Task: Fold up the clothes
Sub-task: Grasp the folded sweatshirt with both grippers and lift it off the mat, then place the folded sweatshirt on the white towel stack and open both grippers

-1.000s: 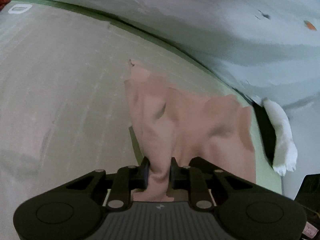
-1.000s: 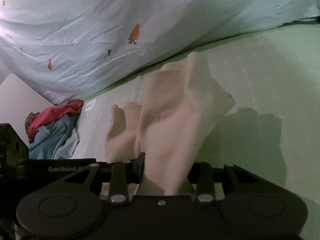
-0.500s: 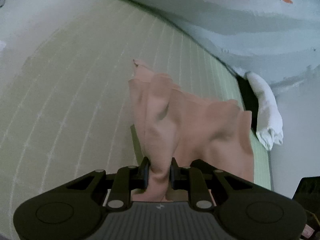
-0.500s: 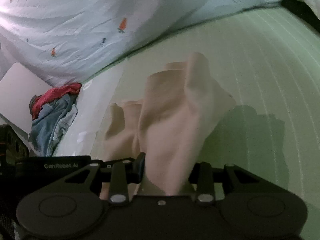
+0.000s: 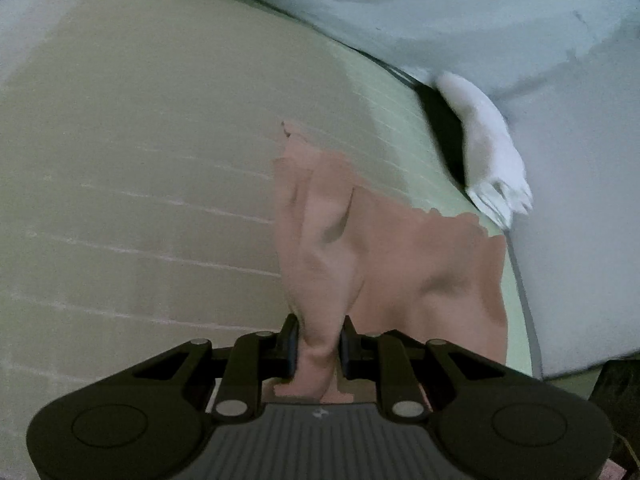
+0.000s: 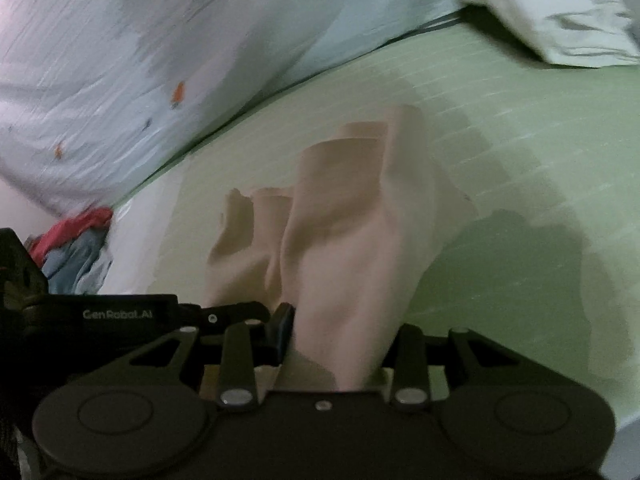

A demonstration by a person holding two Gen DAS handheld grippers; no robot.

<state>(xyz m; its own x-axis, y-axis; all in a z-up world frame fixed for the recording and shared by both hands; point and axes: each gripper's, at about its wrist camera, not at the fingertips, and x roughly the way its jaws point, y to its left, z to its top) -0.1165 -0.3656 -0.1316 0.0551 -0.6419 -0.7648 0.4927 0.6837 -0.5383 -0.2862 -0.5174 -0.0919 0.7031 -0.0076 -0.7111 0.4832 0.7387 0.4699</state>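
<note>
We're over the green mat [image 5: 120,160], pale lines running across it, which fills most of both wrist views. Behind its far edge sits the light blue bedsheet [image 6: 120,80] with small orange carrot prints, rumpled.

The pink garment [image 5: 380,248] is the task item. It hangs bunched between both grippers, above the mat, and drapes away from the cameras in loose vertical folds. In the right wrist view it casts a dark shadow on the mat to the right. We can't tell if its lower edge touches the mat.

A white folded cloth [image 6: 560,28] lies at the far edge of the mat, by the sheet. A pile of red and blue clothes [image 6: 76,248] sits off the mat's left end in the right wrist view, motion-blurred.

Left gripper [image 5: 319,346]: jaws nearly closed, a narrow gap filled by a pinched ridge of the pink garment; both pads press the fabric.

Right gripper [image 6: 336,344]: jaws clamp a thicker wad of the same garment. Left pad is visible against the cloth; the right pad is hidden behind the fabric, so we judge the gap wider than the left one but can't see it fully.
</note>
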